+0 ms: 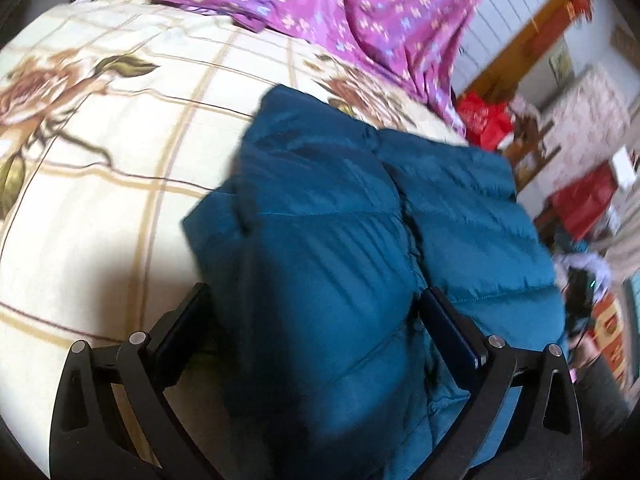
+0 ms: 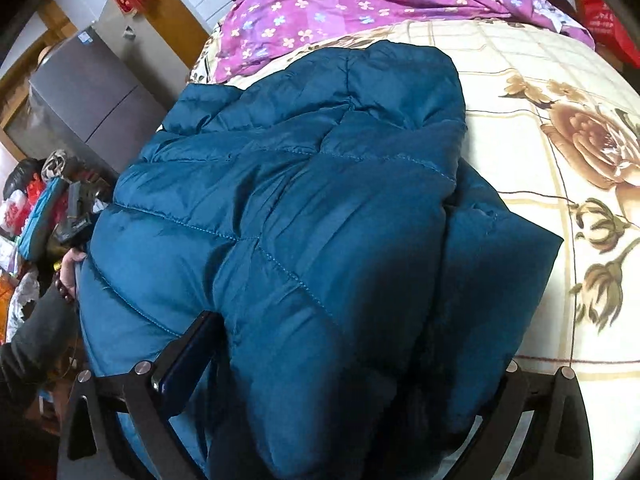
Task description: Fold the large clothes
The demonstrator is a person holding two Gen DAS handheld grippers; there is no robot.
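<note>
While the puffy quilted teal down jacket (image 1: 360, 240) lies bunched near the floral cream bedsheet's (image 1: 100, 160) edge, left gripper (image 1: 316, 320) and right gripper (image 2: 340, 352) straddle its folds, jaws apart, likely to flatten the bundle.

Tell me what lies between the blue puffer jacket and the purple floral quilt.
Only a bare strip of the cream floral bedsheet separates the blue puffer jacket from the purple floral quilt, clearest in the right wrist view.

A bed covered in a cream checked sheet with large brown rose prints (image 1: 120, 152) (image 2: 560, 92) carries everything. On it lies a puffy, quilted teal down jacket (image 1: 340, 220) (image 2: 300, 220), bundled near one edge. A purple quilt with small flowers (image 1: 340, 4) (image 2: 340, 4) lies crumpled at the far end.
</note>
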